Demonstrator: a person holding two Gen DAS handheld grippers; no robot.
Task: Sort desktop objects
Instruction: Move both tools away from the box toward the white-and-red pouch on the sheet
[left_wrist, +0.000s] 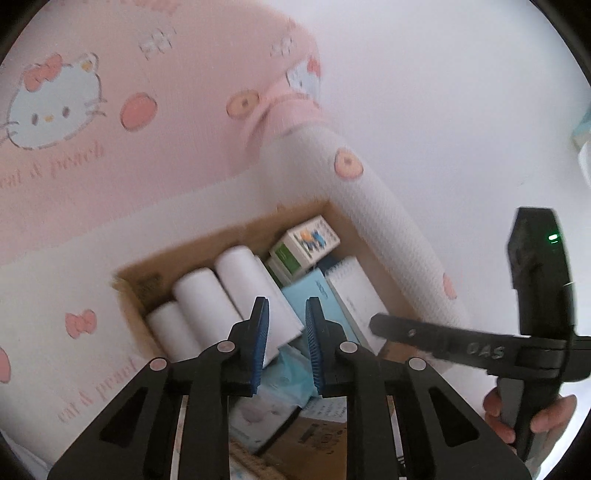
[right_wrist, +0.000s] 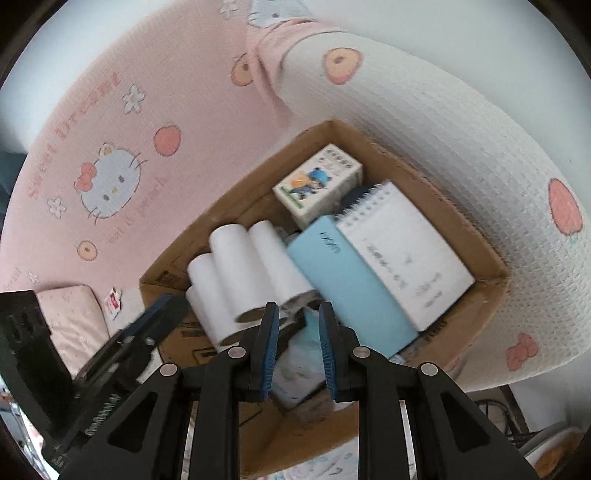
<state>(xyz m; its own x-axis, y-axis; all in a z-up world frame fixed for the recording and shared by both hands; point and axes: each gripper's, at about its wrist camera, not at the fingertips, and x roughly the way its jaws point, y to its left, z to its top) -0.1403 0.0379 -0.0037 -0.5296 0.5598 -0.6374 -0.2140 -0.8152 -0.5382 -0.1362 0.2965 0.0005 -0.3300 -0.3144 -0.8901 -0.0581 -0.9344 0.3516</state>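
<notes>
A brown cardboard box sits on a pink cartoon-cat blanket. It holds white paper rolls, a light blue box, a spiral notepad, a small carton with a cartoon figure and blue-white packets. My right gripper hovers over the box's near side, open with a narrow gap and empty. My left gripper is also open and empty above the box, over the rolls and blue box.
A rolled white part of the blanket curves around the box's far and right sides. The other hand-held gripper shows at the right of the left wrist view, with a green light. A small pink pillow lies at the left.
</notes>
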